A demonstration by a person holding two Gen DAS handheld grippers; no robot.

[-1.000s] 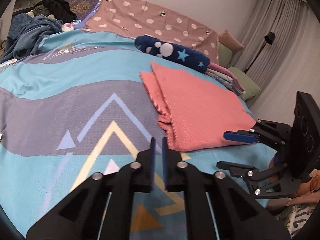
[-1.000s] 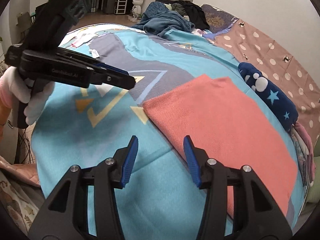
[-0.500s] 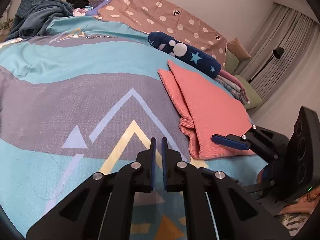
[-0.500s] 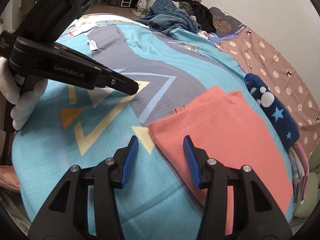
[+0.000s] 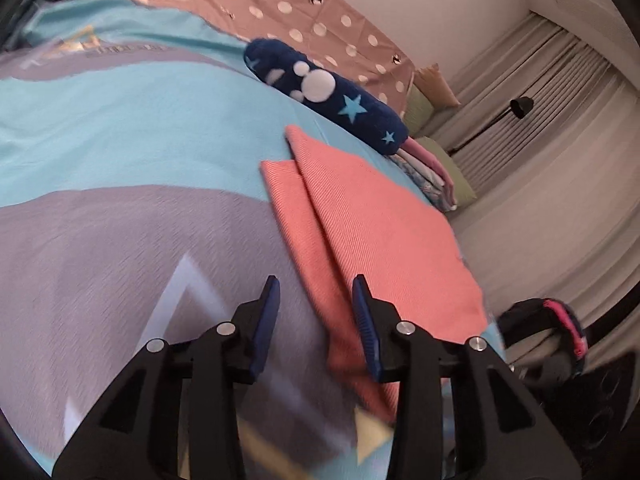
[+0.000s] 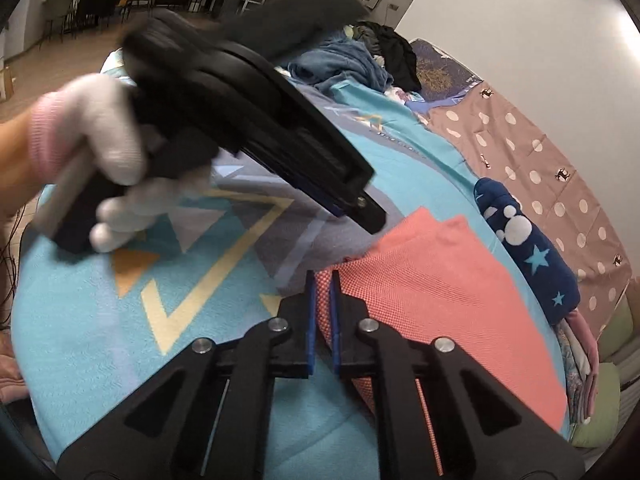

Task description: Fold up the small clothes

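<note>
Pink cloth [image 6: 448,288] flat on bed [image 6: 80,320], just beside blue star roll [image 6: 528,256]. Right gripper [image 6: 321,320] just closing, pinching near corner of cloth. Left gripper [image 5: 316,320] just opening, nothing inside, over cloth's near edge. Grab step. Next: left pinch, then lift and fold over.

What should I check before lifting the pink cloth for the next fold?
1. Right claw shut on the near corner of the pink cloth: ok, it has just closed with fabric between the pads.
2. Left claw gripping the cloth: not ok, it has just opened over the left edge, pads apart.
3. Both layers caught on the right: cannot tell.
4. Navy star-print roll off the cloth: ok.
5. Bedspread pinched along: cannot tell.
</note>
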